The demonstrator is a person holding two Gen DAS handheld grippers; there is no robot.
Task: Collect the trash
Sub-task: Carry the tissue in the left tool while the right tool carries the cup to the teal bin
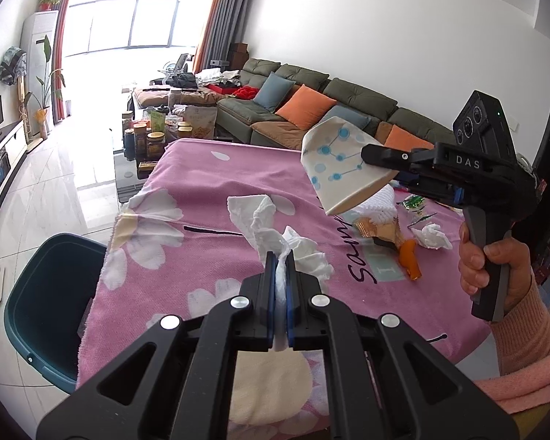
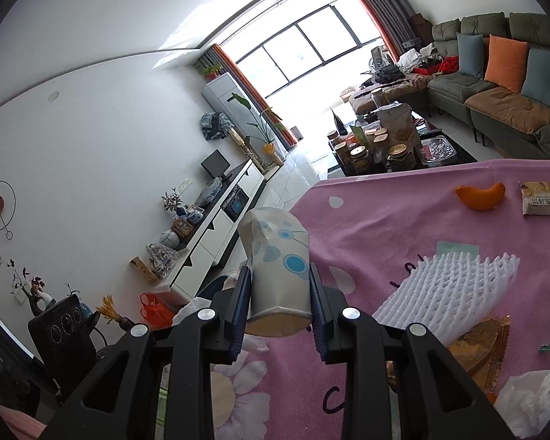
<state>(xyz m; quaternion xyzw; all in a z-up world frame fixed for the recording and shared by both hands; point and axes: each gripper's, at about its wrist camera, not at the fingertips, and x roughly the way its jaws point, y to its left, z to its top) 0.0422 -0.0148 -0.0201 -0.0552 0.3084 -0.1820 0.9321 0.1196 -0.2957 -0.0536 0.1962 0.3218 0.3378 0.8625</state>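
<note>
My left gripper (image 1: 280, 256) is shut on a crumpled white tissue (image 1: 267, 227) that trails over the pink flowered tablecloth (image 1: 187, 249). My right gripper (image 2: 280, 275) is shut on a squashed paper cup (image 2: 277, 260) with blue dots, held above the table. In the left wrist view that paper cup (image 1: 339, 168) hangs at the upper right, in the right gripper (image 1: 376, 161) held by a hand in a pink sleeve. A teal bin (image 1: 46, 308) stands on the floor off the table's left edge.
On the cloth lie white foam netting (image 2: 454, 286), orange peel (image 2: 480, 196), a snack packet (image 2: 541, 200), a gold wrapper (image 2: 484, 344), another crumpled tissue (image 1: 432, 236) and green wrappers (image 1: 414, 203). A coffee table with jars (image 2: 381, 146) and a green sofa (image 2: 495, 102) stand beyond.
</note>
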